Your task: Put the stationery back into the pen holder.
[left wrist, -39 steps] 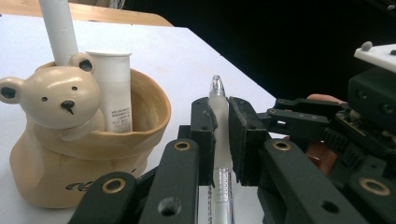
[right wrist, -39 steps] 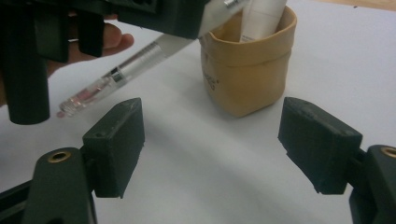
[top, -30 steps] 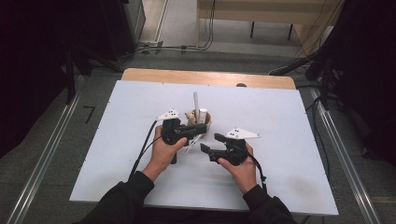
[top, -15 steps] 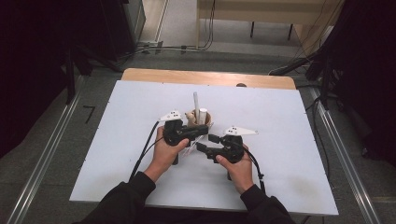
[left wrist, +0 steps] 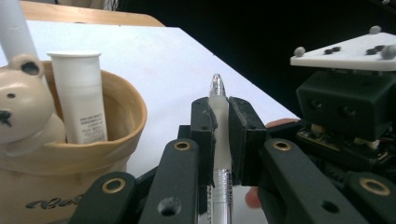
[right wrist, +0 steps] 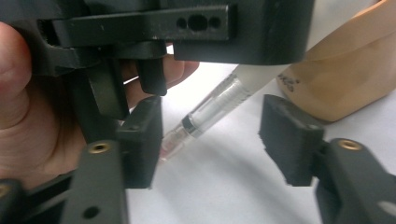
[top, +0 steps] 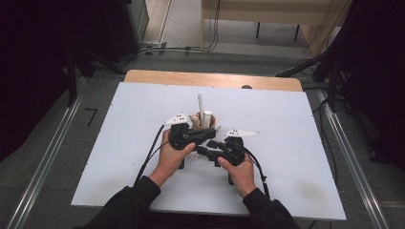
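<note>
A clear pen with a white grip stands upright between the jaws of my left gripper, which is shut on it. Just left of it is a tan bear-shaped cup holding a white tube and a white stick. My right gripper is open, its two pads on either side of the pen's lower end without touching it. In the high view both grippers meet at the table's middle, left gripper and right gripper, right in front of the cup.
The white table top has a wooden strip along its far edge. The person's hands and dark sleeves come in from the near edge. Dark equipment and cables lie on the floor beyond the table.
My right gripper has slid left toward the left gripper, and its open jaws now straddle the pen's end. The left gripper has stayed by the cup.
</note>
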Available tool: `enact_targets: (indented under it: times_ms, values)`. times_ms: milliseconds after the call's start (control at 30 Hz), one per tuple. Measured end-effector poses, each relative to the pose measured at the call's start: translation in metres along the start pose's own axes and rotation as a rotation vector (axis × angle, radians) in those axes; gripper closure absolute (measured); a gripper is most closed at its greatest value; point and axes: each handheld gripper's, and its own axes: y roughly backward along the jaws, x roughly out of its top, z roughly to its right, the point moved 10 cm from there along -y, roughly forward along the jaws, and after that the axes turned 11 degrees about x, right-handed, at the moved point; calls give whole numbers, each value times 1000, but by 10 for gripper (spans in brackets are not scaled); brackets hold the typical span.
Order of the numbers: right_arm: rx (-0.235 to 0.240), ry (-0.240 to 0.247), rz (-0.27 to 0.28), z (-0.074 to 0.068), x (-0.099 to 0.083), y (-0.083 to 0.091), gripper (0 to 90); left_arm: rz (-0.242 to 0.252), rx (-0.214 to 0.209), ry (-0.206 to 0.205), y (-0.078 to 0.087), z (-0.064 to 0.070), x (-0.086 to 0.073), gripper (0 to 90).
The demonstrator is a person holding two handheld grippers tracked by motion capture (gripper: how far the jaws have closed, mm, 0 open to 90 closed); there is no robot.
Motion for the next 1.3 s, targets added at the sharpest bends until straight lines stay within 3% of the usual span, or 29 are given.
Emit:
enact_targets:
  times_ms: [200, 533, 800, 1300]
  values:
    - [43, -19, -2, -4, 0, -1, 617, 12, 6, -7, 1, 2, 2, 820]
    - [49, -79, 4, 0, 0, 3, 721, 42, 13, -21, 5, 4, 6, 817]
    - [44, -91, 11, 3, 1, 7, 764, 63, 4, -18, 10, 7, 9, 806]
    - [42, -84, 33, 5, 7, 16, 769, 40, -14, 27, 21, 4, 7, 650]
